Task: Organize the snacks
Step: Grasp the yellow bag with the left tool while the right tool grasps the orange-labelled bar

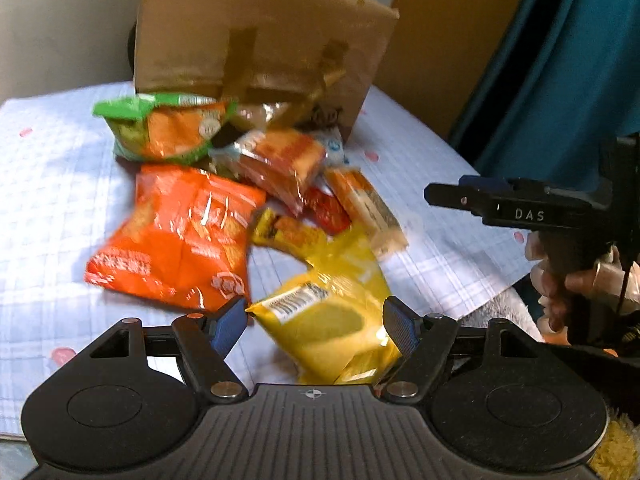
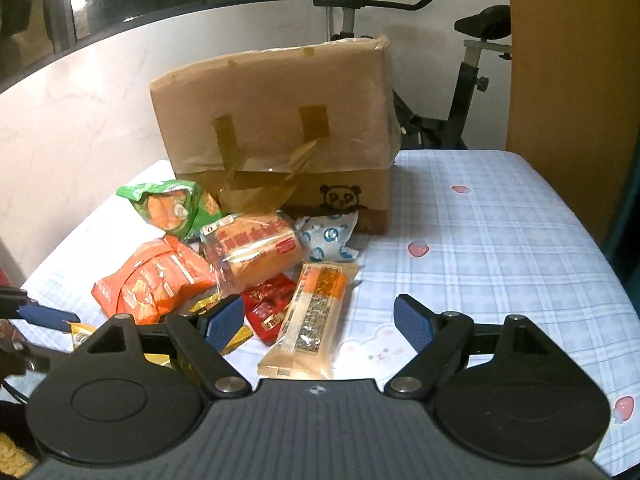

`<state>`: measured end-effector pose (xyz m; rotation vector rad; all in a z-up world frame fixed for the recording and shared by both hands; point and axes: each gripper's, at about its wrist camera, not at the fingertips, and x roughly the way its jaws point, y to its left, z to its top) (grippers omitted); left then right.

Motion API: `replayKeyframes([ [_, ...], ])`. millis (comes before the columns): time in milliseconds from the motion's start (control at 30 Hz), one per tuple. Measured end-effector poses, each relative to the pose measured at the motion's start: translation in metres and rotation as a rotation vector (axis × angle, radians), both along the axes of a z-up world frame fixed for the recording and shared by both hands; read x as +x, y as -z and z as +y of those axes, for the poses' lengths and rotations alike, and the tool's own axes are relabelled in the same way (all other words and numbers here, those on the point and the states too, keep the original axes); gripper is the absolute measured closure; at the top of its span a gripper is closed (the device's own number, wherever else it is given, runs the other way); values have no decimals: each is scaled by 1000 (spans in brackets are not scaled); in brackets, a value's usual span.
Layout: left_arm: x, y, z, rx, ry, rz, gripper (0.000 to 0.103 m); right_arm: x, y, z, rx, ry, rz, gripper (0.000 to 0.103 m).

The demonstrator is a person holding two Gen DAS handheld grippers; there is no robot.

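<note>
Both tongs spread, empty: left gripper (image 1: 314, 322) straddles the yellow bag (image 1: 332, 320) at lower centre; closing could snag the overlapping orange bag (image 1: 176, 236); right gripper (image 2: 318, 322) hangs over the tan bar (image 2: 312, 316)

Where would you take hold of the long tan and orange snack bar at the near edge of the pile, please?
Probably across its narrow width near the middle: the snack bar lies flat and lengthwise before the open right gripper, its right edge bare above the tablecloth.
</note>
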<state>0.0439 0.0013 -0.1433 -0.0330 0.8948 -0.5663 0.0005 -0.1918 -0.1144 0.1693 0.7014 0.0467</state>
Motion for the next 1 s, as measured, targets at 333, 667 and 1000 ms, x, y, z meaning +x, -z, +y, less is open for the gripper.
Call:
replayKeyframes([
  [333,9,16,-11,-3,50,61,17,1,11,-2,8,7,35,19],
  [667,18,29,-25,-18,89,91,20,2,20,-4,19,9,62,19],
  [1000,20,16,-6,-25,-38,20,31,4,28,-10,31,20,84,19],
])
